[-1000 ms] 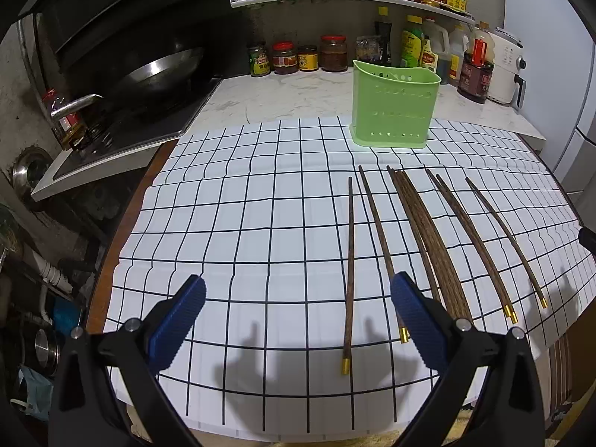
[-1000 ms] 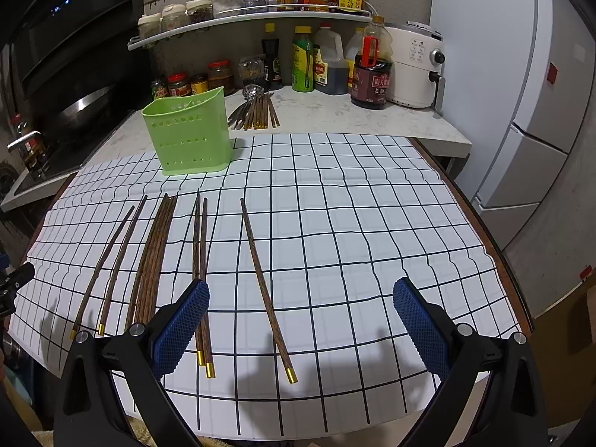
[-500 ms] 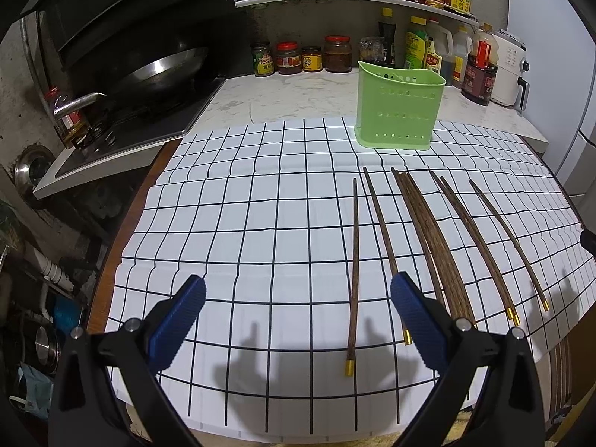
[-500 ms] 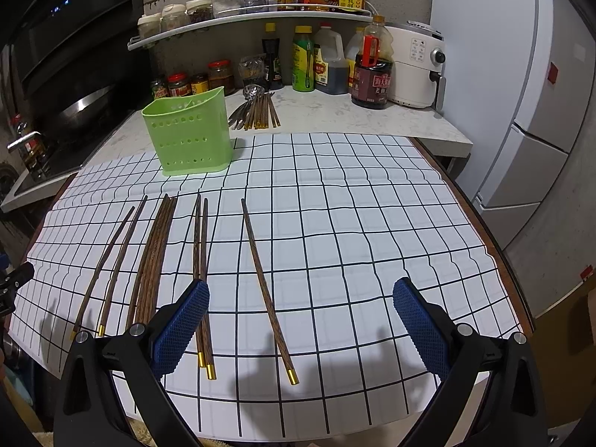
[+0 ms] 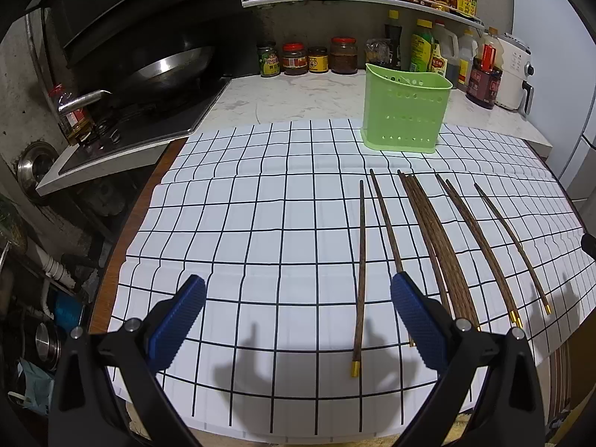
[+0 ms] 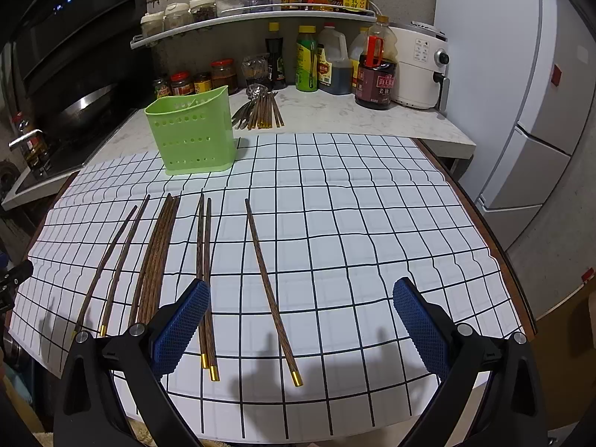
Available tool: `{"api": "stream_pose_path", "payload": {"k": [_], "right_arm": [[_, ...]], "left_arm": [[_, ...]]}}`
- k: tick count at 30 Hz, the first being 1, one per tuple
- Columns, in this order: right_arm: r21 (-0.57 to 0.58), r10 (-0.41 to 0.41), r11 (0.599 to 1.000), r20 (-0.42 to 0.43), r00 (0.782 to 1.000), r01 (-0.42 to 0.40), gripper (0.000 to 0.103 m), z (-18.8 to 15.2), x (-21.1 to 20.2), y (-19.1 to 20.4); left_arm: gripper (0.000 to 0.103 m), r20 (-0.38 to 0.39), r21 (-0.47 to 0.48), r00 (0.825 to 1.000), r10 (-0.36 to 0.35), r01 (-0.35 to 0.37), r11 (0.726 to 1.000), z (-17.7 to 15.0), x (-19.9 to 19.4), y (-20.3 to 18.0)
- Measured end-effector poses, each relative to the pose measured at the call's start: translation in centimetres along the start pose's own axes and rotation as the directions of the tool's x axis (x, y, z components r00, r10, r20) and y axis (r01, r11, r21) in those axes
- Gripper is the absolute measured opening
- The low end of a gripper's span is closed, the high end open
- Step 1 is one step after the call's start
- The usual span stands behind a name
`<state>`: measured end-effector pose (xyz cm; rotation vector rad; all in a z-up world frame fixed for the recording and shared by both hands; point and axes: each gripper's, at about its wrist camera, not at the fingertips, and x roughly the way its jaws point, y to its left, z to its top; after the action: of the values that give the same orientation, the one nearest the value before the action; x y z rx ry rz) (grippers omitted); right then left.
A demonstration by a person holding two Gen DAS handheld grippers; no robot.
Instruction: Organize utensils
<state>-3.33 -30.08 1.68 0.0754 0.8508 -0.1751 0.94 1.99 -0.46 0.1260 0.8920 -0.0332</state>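
Several brown wooden chopsticks with gold tips lie side by side on a white grid cloth (image 5: pixel 260 246). The leftmost chopstick (image 5: pixel 360 260) lies just ahead of my left gripper (image 5: pixel 298 313), which is open and empty above the cloth's near edge. A green perforated utensil holder (image 5: pixel 404 111) stands upright at the cloth's far edge, also in the right wrist view (image 6: pixel 193 136). My right gripper (image 6: pixel 301 313) is open and empty; a single chopstick (image 6: pixel 270 287) lies between its fingers, a pair (image 6: pixel 205 268) by its left finger.
More chopsticks and spoons (image 6: pixel 259 110) lie on the marble counter behind the holder. Jars and bottles (image 6: pixel 335 67) line the back wall. A wok on a stove (image 5: pixel 164 74) is at the far left. A white appliance (image 6: pixel 421 67) and a fridge (image 6: pixel 540 111) are on the right.
The left gripper has drifted slightly left and back, so the holder and chopsticks sit a little further right in its view. The right gripper has barely moved.
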Motion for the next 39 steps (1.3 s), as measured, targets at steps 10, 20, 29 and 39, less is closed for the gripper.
{"api": "stream_pose_path", "payload": {"k": [10, 20, 29, 39], "right_arm": [[-0.003, -0.001, 1.0, 0.0, 1.0, 0.001, 0.097, -0.1, 0.0, 0.1], [-0.003, 0.0, 1.0, 0.001, 1.0, 0.0, 0.097, 0.0, 0.0, 0.1], [-0.005, 0.001, 1.0, -0.003, 1.0, -0.001, 0.097, 0.1, 0.0, 0.1], [-0.005, 0.002, 1.0, -0.004, 1.0, -0.002, 0.097, 0.2, 0.0, 0.1]], "left_arm": [[0.097, 0.0, 0.001, 1.0, -0.001, 0.001, 1.0, 0.1, 0.0, 0.1], [0.097, 0.002, 0.006, 1.0, 0.001, -0.001, 1.0, 0.3, -0.2, -0.4], [0.097, -0.002, 0.011, 1.0, 0.002, -0.002, 1.0, 0.4, 0.0, -0.9], [0.097, -0.003, 0.011, 1.0, 0.0, 0.001, 1.0, 0.4, 0.1, -0.9]]}}
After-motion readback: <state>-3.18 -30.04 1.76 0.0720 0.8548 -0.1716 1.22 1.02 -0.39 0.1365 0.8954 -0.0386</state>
